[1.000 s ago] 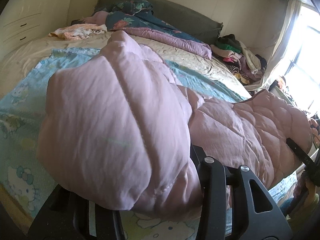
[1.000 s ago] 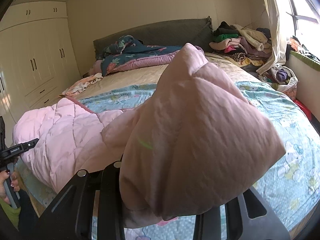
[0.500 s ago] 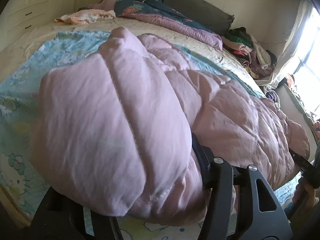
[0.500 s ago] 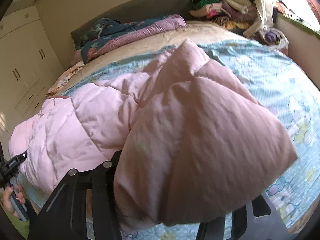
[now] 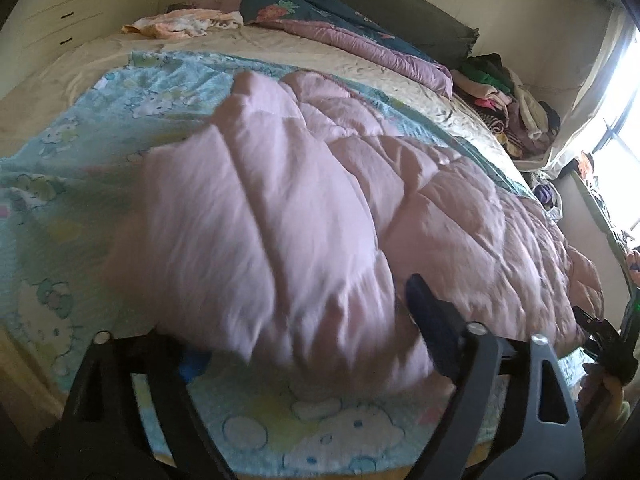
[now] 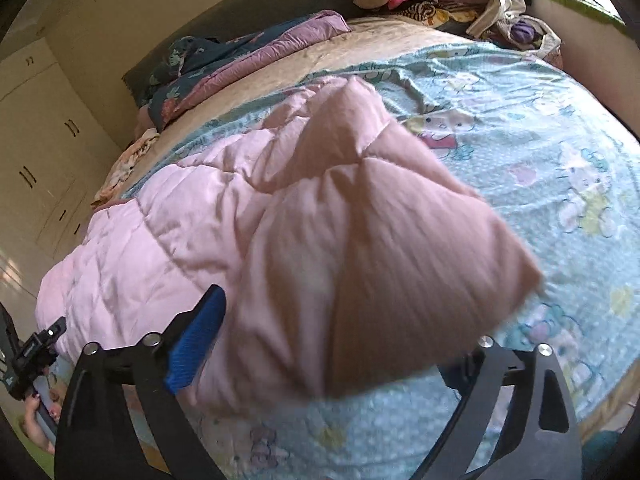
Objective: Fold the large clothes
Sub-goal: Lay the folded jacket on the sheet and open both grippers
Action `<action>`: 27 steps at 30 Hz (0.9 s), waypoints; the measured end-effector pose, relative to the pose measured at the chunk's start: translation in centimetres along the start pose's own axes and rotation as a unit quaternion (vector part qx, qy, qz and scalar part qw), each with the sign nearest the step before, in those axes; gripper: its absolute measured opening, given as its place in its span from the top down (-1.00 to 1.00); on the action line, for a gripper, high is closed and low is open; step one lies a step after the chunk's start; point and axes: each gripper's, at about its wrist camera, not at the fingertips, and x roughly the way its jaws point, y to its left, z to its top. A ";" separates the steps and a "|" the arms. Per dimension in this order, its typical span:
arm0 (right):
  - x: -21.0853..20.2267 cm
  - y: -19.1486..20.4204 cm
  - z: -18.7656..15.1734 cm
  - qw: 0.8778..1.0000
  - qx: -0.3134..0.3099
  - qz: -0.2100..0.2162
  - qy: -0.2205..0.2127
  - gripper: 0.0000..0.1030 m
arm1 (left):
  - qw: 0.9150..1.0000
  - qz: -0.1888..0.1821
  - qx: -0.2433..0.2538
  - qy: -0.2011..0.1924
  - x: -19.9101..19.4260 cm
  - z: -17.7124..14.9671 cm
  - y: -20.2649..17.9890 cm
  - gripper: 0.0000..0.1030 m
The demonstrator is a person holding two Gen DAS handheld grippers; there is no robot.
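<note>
A large pink quilted garment (image 5: 320, 200) lies in a folded heap on the blue cartoon-print sheet (image 5: 80, 140) near the bed's front edge. My left gripper (image 5: 308, 344) has its jaws opening wide. The garment's left corner sags between them, and the blue pads stand clear of it. In the right wrist view the same garment (image 6: 280, 220) spreads to the left. My right gripper (image 6: 328, 356) is also opening, with the right corner slipping down between its parted fingers (image 6: 196, 340). Each view shows the other gripper at its edge, held by a hand.
A dark floral duvet with a purple lining (image 5: 320, 12) and a peach cloth (image 5: 180, 24) lie near the grey headboard. A heap of mixed clothes (image 5: 508, 100) sits by the window at the right. Cream wardrobes (image 6: 36, 140) stand to the left of the bed.
Both grippers went from shut on the garment's corners to wide apart. The lifted corners dropped toward the sheet. The right gripper sank and rolled.
</note>
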 end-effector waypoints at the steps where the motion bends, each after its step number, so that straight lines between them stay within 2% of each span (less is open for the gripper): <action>1: -0.7 0.0 -0.2 1.000 -0.001 -0.001 -0.004 -0.85 | 1.000 -0.001 -0.001 -0.003 -0.6 -0.1 0.0 -0.69; 4: -3.0 0.0 -0.6 1.000 0.002 -0.007 -0.023 -0.91 | 1.000 -0.004 -0.001 -0.009 -2.2 -0.2 -0.2 -0.80; 7: -5.1 0.6 -0.7 0.999 -0.010 -0.017 -0.045 -0.91 | 1.000 0.003 0.001 -0.019 -3.7 -0.3 -0.7 -0.82; 14: -9.8 2.7 -0.9 0.992 -0.066 -0.026 -0.104 -0.91 | 0.997 0.008 0.026 -0.078 -8.4 0.0 -2.5 -0.82; 19: -13.1 5.1 -1.3 0.983 -0.115 -0.019 -0.139 -0.91 | 0.995 0.002 0.042 -0.095 -10.2 -0.6 -4.0 -0.82; 27: -17.0 8.9 -3.7 0.969 -0.171 -0.005 -0.178 -0.92 | 0.992 -0.010 0.064 -0.111 -11.8 -2.2 -6.5 -0.82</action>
